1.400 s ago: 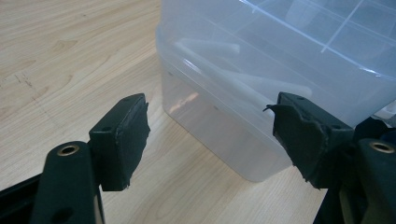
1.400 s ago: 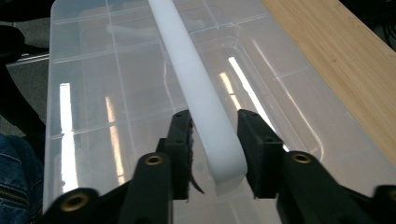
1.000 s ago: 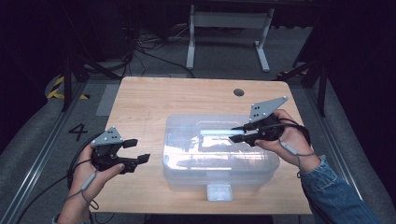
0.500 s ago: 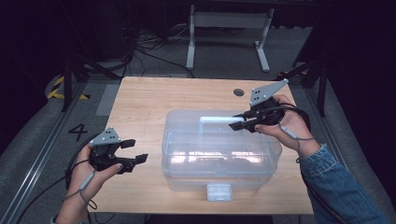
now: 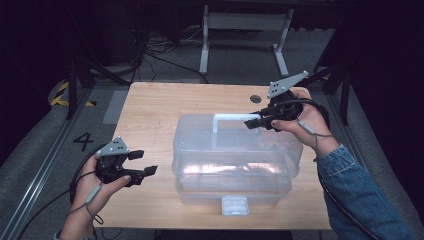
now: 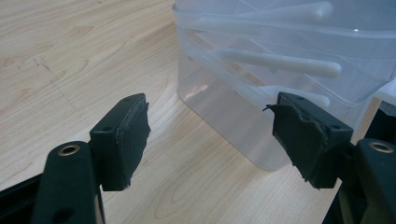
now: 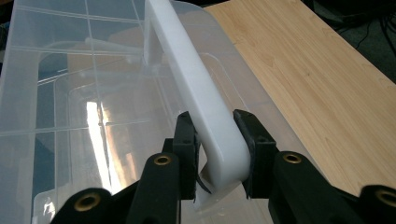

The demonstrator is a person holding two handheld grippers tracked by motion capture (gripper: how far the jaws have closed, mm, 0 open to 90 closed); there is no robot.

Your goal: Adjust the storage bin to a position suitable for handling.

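While the white handle (image 7: 205, 116) is standing raised over the clear storage box (image 5: 232, 160), which is sitting mid-table (image 5: 150, 110), the right gripper (image 5: 256, 122) is clenching the handle's near end; squeezing evenly and lifting straight is advisable. Left of the box, the left gripper (image 5: 142, 162) is hanging released, grasping nothing. The box's contents and front latch (image 5: 234, 205) are remaining hard to make out.
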